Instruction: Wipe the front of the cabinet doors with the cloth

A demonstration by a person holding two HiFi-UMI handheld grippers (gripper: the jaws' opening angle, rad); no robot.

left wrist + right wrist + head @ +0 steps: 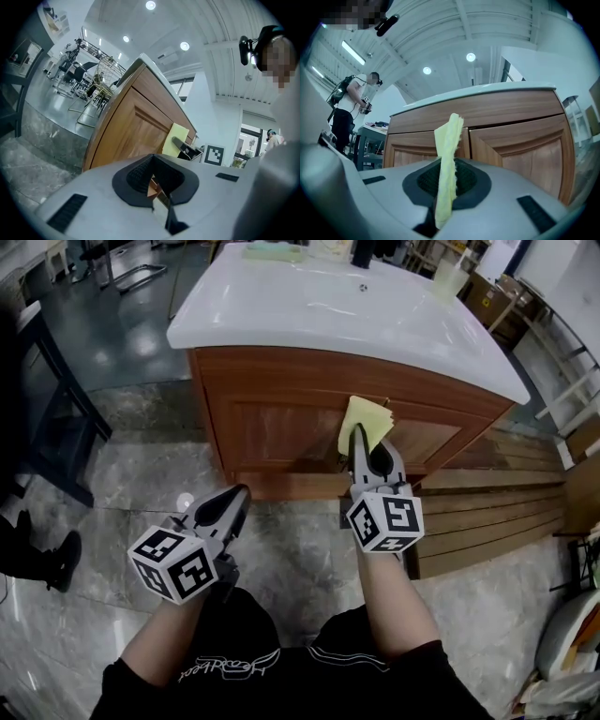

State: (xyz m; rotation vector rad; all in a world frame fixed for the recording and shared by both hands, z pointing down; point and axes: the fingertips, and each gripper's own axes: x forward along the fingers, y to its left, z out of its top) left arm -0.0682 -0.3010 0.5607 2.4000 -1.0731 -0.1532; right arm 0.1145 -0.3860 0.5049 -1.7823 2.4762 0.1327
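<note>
Grey marbled floor tiles [281, 549] are seen beneath a brown wooden cabinet with a white countertop [309, 381], set at twelve o'clock in the head view. In front of its panelled cabinet doors [272, 442], toward one o'clock, a folded pale-yellow cloth [366, 418] is pinched upright by the right gripper [360, 435], whose jaws are closed on it. At seven o'clock the left gripper [240, 495] is held low, jaws pressed together with nothing between them.
</note>
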